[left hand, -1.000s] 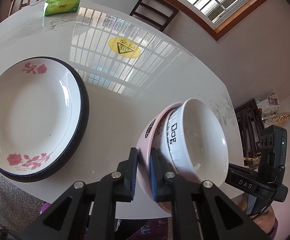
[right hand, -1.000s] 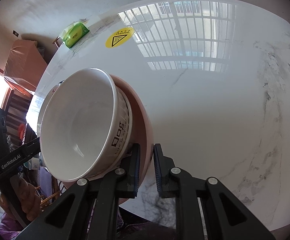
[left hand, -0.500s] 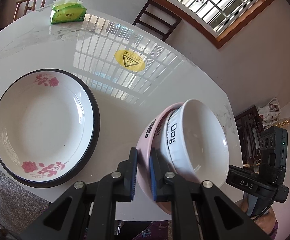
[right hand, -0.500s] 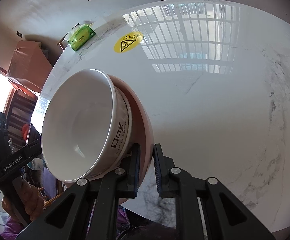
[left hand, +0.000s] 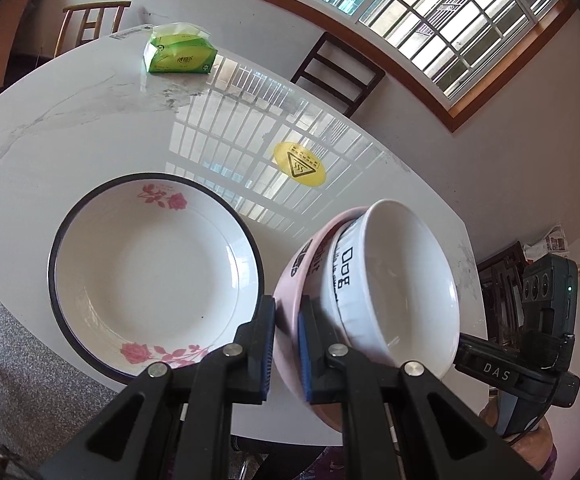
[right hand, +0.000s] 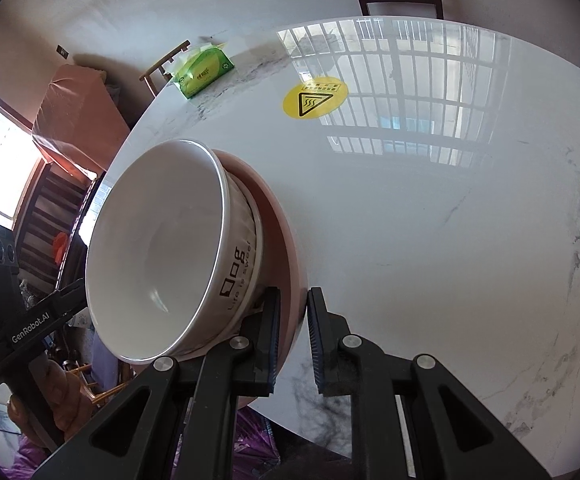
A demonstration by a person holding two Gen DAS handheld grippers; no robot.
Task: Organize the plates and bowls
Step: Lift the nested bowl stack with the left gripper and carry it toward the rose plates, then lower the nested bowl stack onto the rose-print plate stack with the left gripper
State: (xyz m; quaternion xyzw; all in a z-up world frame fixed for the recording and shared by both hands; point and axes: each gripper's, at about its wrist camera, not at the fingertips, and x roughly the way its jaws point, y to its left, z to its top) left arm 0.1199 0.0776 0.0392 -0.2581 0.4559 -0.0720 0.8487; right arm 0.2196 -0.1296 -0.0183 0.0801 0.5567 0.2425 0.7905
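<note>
the step in hand looks like the carry: two nested bowls are held between both tools, clear of the white marble-patterned round tabletop (left hand: 90, 128). the left tool (left hand: 286, 344) is pinched tight on the near rim of the pale pink ceramic bowl (left hand: 290, 280), one blue pad outside the wall and one inside. the right tool (right hand: 293, 340) is closed just as narrowly on the opposite rim of the same pink bowl. inside it sits the white ceramic bowl with black lettering (left hand: 394, 280), tilted with the pink one so both mouths face toward the right tool's side.

the wide white plate with a dark rim and pink rose print (left hand: 154, 272) lies flat on the tabletop just left of the held bowls, nothing in it. a green tissue pack (left hand: 180, 54) and a round yellow warning sticker (left hand: 299, 164) sit farther back, well apart from the plate.

judging from this, the bowls are meant to go onto the plate. the next move calls for both hands travelling together toward the plate's centre, levelling the bowls so the white one does not slide out, lowering until the pink base rests in the plate's well, and only then opening both tools.
</note>
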